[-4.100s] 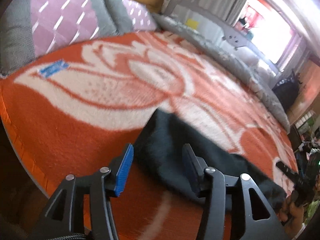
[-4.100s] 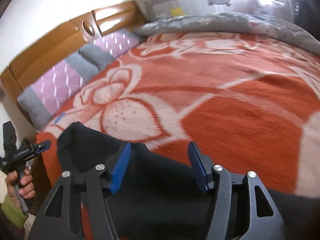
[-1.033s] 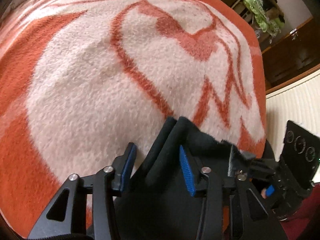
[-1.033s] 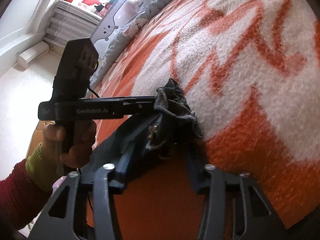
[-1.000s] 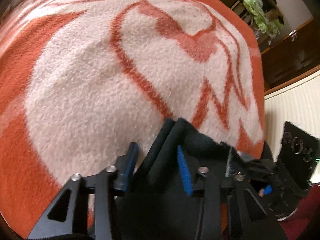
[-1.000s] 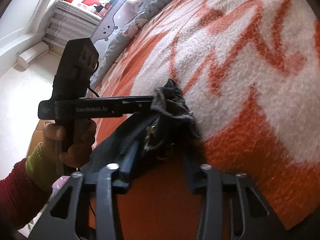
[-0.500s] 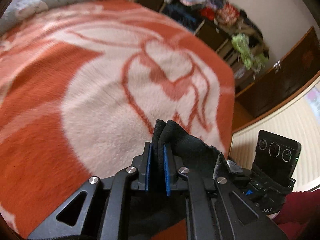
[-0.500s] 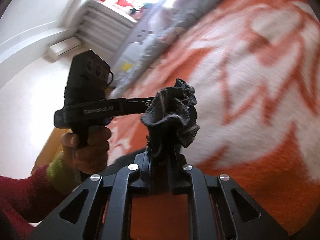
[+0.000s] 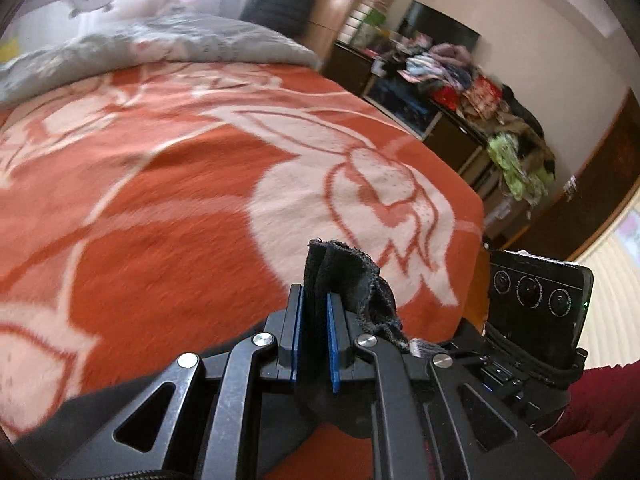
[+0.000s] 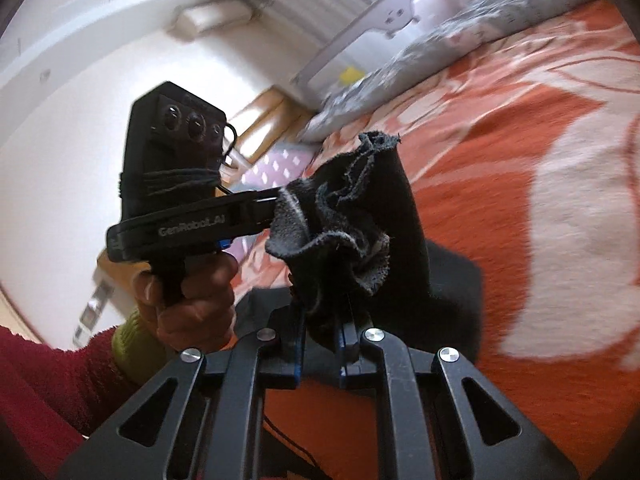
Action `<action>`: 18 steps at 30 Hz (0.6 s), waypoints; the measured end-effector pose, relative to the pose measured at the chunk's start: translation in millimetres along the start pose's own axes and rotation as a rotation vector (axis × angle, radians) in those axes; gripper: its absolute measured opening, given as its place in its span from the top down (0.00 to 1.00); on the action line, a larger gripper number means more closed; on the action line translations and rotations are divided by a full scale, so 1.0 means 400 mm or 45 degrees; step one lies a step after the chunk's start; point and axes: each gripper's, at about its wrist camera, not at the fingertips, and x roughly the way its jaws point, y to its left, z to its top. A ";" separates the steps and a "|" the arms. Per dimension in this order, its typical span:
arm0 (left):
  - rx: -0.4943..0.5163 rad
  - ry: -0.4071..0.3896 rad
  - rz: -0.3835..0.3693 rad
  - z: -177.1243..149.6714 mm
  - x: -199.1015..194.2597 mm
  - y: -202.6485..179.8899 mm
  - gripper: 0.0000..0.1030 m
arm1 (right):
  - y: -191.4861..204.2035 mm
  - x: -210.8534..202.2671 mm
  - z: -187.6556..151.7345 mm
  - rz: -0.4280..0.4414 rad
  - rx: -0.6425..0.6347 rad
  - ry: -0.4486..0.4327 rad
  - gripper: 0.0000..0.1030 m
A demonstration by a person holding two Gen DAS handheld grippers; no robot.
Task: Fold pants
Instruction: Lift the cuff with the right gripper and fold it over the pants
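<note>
- Both of our grippers had gone from standing wide around the black pants on the bed to clamping them and lifting them clear of the orange blanket (image 9: 168,184).
- Left wrist view: we had our left gripper (image 9: 314,336) pinched together on a bunched end of the pants (image 9: 340,276), the cloth standing up between the pads and trailing back under the tool; the bed stretched ahead and below.
- Right wrist view: our right gripper (image 10: 322,344) was clamped on the same frayed end beside the left one, the garment's length hanging below towards the blanket, so the fold probably ran forward across the bed.

Black pants (image 9: 344,276) — orange-and-white flowered blanket (image 9: 168,184)
</note>
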 end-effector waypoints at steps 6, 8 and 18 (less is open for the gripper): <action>-0.173 -0.027 0.043 -0.097 -0.036 0.121 0.92 | 0.017 0.122 -0.029 -0.014 -0.023 0.142 0.87; -0.223 -0.032 0.048 -0.126 -0.036 0.152 0.93 | 0.018 0.137 -0.045 -0.022 -0.024 0.176 0.87; -0.466 0.009 0.102 -0.261 0.016 0.288 0.95 | 0.000 0.251 -0.097 -0.157 -0.044 0.371 0.84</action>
